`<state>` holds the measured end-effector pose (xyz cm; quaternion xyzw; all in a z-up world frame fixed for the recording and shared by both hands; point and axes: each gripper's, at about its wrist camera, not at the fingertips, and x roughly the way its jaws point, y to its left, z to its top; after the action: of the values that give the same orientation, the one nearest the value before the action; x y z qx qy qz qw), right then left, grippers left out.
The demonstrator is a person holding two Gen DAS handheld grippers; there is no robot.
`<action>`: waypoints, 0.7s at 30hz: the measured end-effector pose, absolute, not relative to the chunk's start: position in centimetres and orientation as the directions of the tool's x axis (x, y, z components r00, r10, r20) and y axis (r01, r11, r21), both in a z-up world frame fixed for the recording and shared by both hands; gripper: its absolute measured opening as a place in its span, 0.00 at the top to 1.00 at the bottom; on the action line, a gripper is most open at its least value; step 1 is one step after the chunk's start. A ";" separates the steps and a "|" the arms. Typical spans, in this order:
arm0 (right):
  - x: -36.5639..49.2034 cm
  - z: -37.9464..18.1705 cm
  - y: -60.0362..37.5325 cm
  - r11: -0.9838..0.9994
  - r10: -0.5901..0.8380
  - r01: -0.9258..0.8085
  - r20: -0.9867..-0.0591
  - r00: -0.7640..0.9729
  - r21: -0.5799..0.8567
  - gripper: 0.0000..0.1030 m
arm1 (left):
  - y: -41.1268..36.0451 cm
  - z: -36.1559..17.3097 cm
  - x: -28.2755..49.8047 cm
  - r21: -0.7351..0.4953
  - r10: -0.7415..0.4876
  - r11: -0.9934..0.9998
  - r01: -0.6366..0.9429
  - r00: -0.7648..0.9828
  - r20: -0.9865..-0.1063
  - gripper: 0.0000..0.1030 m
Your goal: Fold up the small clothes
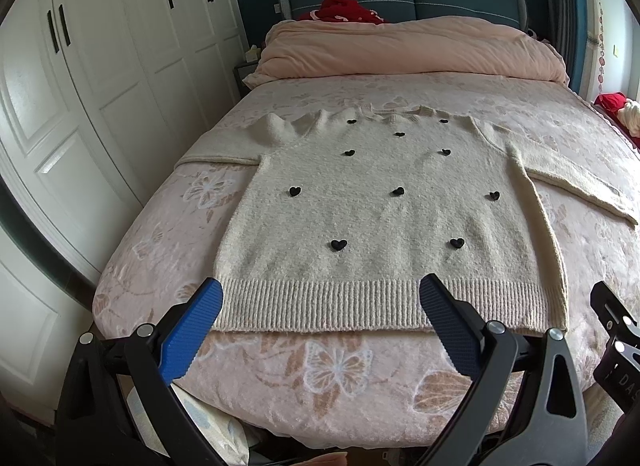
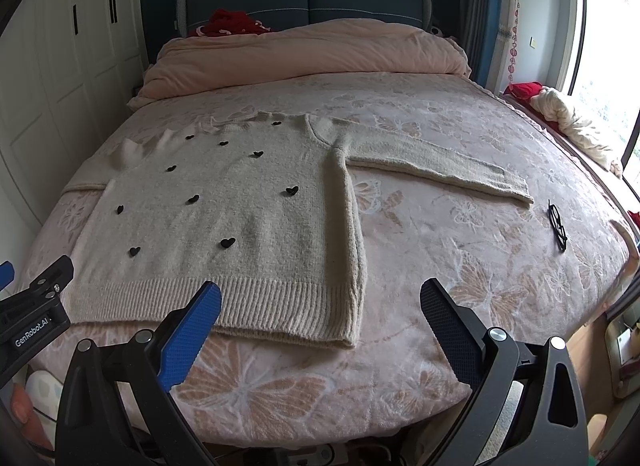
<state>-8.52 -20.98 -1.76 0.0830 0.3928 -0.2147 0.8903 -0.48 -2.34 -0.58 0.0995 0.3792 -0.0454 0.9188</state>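
A cream knitted sweater (image 1: 380, 217) with small black hearts lies flat, face up, on the bed, both sleeves spread out sideways and the ribbed hem toward me. It also shows in the right wrist view (image 2: 224, 221), with its right sleeve (image 2: 440, 163) stretched out. My left gripper (image 1: 320, 294) is open and empty, hovering just before the hem's left half. My right gripper (image 2: 320, 298) is open and empty, near the hem's right corner. The right gripper's body shows at the edge of the left wrist view (image 1: 616, 330).
The bed (image 2: 460, 258) has a pink butterfly cover. A rolled pink duvet (image 1: 400, 49) lies at the head. A black glasses-like object (image 2: 558, 225) lies on the bed's right side. White wardrobe doors (image 1: 100, 77) stand at the left. Bundled cloth (image 2: 568, 121) lies by the window.
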 end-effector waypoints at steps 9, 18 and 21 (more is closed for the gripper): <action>-7.6 -3.5 -24.2 0.880 -0.307 0.475 -0.757 0.577 0.005 0.05 | -4.2 -1.9 0.8 0.173 0.008 0.970 0.173 0.684 -0.729 0.06; -6.0 -5.6 -34.4 0.832 -0.342 0.553 -0.747 0.570 0.040 0.05 | -6.6 -4.3 4.1 0.146 -0.012 0.971 0.191 0.644 -0.765 0.06; -5.5 -5.0 -36.3 0.805 -0.431 0.591 -0.731 0.529 -0.046 0.05 | -8.2 -4.9 5.0 0.189 0.013 0.960 0.206 0.644 -0.765 0.06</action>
<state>-5.50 -36.31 -4.96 0.1041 0.3859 -0.2944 0.8681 4.97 -8.23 -4.90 0.1306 0.4187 -0.0537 0.8971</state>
